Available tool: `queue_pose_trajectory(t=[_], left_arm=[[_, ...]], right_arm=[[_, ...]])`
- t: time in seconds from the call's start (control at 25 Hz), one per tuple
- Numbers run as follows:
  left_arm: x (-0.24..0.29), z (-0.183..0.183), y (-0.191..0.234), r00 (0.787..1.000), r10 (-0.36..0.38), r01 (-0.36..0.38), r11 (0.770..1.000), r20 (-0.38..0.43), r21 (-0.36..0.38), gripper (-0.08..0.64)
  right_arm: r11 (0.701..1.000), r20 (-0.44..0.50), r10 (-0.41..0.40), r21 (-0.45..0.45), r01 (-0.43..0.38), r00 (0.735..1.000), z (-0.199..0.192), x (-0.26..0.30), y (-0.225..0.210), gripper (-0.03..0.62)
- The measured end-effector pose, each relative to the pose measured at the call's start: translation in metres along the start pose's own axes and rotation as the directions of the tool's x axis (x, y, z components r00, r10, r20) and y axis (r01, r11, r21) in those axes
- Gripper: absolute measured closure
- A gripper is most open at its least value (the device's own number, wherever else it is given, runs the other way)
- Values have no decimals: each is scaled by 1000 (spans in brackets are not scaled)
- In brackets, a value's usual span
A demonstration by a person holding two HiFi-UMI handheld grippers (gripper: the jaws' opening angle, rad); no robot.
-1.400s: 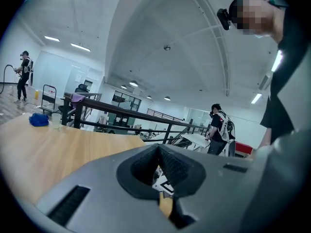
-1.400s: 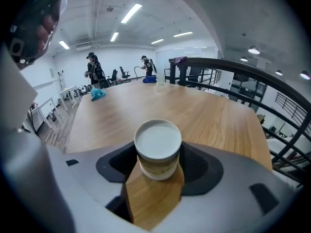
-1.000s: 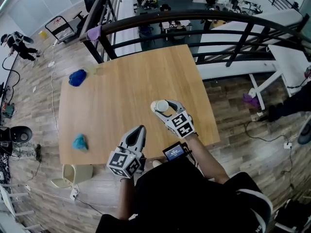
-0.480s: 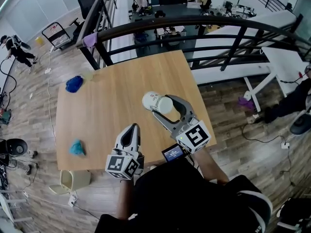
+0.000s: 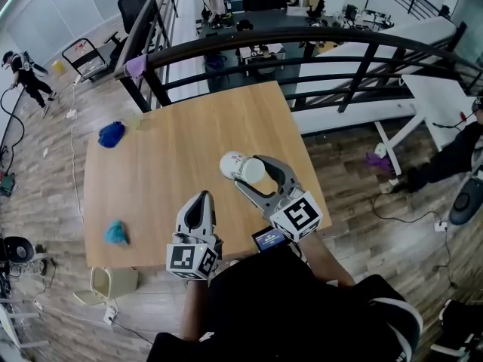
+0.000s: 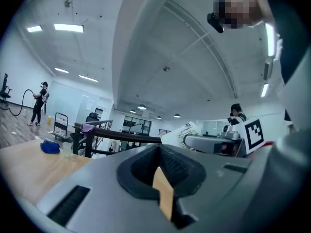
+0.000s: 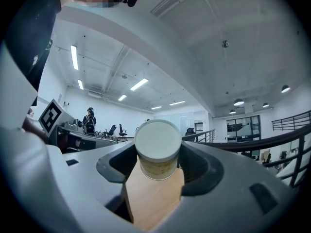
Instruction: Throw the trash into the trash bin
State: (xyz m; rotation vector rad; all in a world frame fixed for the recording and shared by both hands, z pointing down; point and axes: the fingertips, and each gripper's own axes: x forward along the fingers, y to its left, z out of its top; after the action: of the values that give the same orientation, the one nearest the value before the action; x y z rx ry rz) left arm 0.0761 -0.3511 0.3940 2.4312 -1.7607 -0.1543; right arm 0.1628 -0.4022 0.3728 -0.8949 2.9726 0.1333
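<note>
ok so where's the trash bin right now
In the head view the trash bin sits on the floor at lower left, just off the near left corner of the table, closest to the teal scrap.

One cup [image 5: 243, 167], two blue wads [image 5: 111, 134] [image 5: 116, 233], one bin [image 5: 113, 283]

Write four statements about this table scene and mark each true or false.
1. The right gripper holds a paper cup. True.
2. The left gripper holds trash too. False: it is shut and empty.
3. The trash bin stands on the table. False: it sits on the floor, beside the table's near left corner.
4. A blue wad and a teal wad lie on the table. True.
</note>
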Motion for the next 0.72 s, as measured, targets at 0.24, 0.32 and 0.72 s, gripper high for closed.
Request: queue_pose_trajectory(t=[0.24, 0.32, 0.72], left_arm=[[3, -6, -5, 1000, 25, -25, 1000, -8, 15, 561], [-2, -12, 2, 998, 56, -56, 998, -8, 25, 561], [-115, -10, 69, 905, 425, -423, 905, -28, 55, 561]], right_arm=[[1000, -22, 24, -7, -24, 999, -9, -6, -7, 327], [999, -22, 48, -7, -49, 999, -14, 0, -6, 327], [905, 11, 418, 88, -417, 909, -31, 76, 109, 327]])
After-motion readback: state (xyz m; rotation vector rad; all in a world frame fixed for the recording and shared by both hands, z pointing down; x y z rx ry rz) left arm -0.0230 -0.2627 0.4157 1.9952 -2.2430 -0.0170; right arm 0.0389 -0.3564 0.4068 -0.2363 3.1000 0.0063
